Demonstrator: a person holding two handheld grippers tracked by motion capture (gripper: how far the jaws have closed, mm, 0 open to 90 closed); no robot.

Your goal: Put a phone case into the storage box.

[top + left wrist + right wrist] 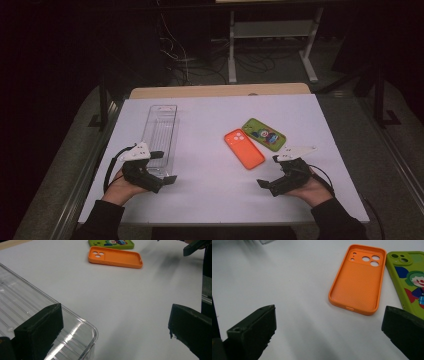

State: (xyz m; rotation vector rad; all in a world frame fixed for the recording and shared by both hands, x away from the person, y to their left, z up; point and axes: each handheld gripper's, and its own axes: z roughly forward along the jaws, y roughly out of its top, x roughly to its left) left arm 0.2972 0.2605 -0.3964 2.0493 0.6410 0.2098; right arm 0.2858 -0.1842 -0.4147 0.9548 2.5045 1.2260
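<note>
your left gripper (pixel 164 167) stood wide open over the clear tray's (pixel 161 126) near end; your right gripper (pixel 269 171) gaped empty, the orange case (pixel 244 148) just ahead.

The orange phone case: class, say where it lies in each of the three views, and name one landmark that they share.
High view: orange phone case right of centre on the table.
Left gripper view: top centre.
Right gripper view: upper right, hollow side up.
Shared landmark: the green phone case beside it.

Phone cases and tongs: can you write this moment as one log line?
left tongs open, by clear tray | right tongs open, empty | orange case, green case on table
</note>
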